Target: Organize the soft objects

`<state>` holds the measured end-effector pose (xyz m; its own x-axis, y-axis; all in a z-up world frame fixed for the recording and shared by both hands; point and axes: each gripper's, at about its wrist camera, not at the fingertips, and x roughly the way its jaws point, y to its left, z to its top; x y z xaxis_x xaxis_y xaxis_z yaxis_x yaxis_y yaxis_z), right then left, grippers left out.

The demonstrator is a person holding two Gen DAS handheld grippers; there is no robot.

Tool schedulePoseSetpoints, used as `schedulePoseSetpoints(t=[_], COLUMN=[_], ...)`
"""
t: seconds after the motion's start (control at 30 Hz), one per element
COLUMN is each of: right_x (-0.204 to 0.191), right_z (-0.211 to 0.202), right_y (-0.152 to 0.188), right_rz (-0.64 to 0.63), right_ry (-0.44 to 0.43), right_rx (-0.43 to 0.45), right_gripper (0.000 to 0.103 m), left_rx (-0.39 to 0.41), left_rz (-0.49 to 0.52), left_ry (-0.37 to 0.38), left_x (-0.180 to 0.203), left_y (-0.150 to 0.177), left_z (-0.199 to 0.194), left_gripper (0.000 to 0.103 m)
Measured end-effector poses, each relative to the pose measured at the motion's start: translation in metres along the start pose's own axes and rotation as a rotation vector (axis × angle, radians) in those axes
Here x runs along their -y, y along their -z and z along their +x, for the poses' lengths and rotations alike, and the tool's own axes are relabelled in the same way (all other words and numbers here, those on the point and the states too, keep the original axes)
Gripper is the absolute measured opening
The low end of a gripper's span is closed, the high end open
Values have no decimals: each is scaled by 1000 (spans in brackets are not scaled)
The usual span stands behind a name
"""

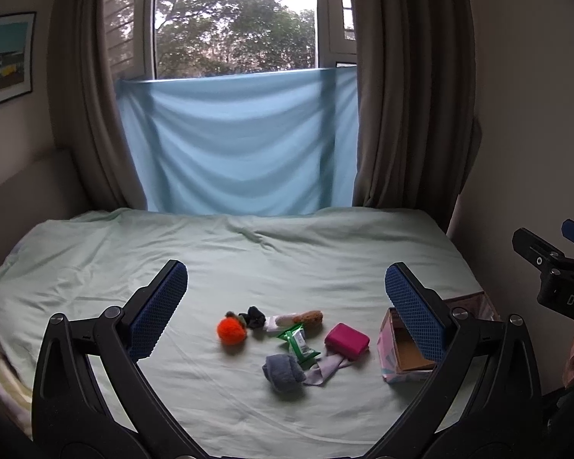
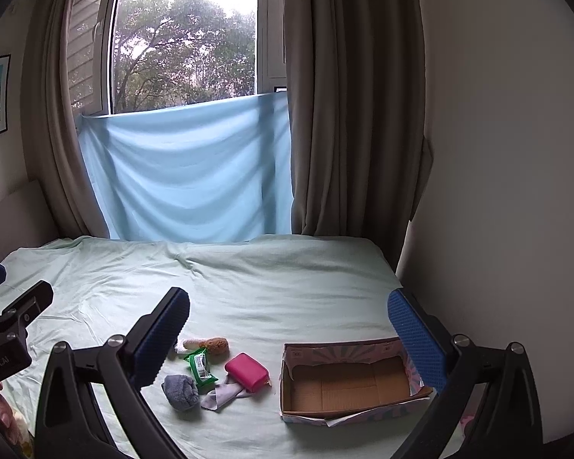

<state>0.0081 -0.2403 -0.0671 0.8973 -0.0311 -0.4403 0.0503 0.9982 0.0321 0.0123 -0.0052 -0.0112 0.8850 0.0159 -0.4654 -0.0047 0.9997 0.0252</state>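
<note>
Small soft things lie in a cluster on the pale green bed sheet (image 1: 248,260): an orange pompom (image 1: 231,329), a dark scrunchie (image 1: 253,315), a brown and white plush (image 1: 310,318), a green packet (image 1: 298,344), a pink pouch (image 1: 347,339), a rolled grey sock (image 1: 283,371) and a lilac cloth (image 1: 327,370). An empty cardboard box (image 2: 348,382) lies to their right. My left gripper (image 1: 286,287) is open and empty, above the cluster. My right gripper (image 2: 289,311) is open and empty, above the box and pouch (image 2: 247,371).
A blue cloth (image 1: 237,141) hangs under the window between brown curtains (image 1: 405,95). A wall (image 2: 497,153) borders the bed on the right. The right gripper's body shows at the right edge of the left wrist view (image 1: 555,271).
</note>
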Motion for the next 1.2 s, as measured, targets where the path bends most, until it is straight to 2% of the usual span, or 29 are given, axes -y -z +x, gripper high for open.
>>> schedulePoseSetpoints(t=[0.17, 0.33, 0.5, 0.67, 0.87, 1.2], right_x=[3, 1, -13, -41, -87, -168], right_z=[4, 10, 18, 25, 49, 124], right_y=[-3, -3, 15, 36, 69, 137], right_rz=[-5, -33, -49, -33, 14, 100], right_ry=[-6, -38, -88, -82, -74, 42], right_rx=[-27, -51, -74, -92, -181, -301], right_gripper=[103, 103, 103, 103, 103, 103], left_rx=[-38, -78, -134, -195, -246, -329], left_rz=[-19, -36, -52, -45, -1, 65], left_ry=[7, -32, -45, -24, 19, 156], left_x=[-1, -6, -26, -57, -104, -166], left_y=[-1, 4, 29, 55, 77, 127], left_z=[5, 13, 31, 59, 106, 223], left_gripper=[103, 103, 103, 103, 103, 102])
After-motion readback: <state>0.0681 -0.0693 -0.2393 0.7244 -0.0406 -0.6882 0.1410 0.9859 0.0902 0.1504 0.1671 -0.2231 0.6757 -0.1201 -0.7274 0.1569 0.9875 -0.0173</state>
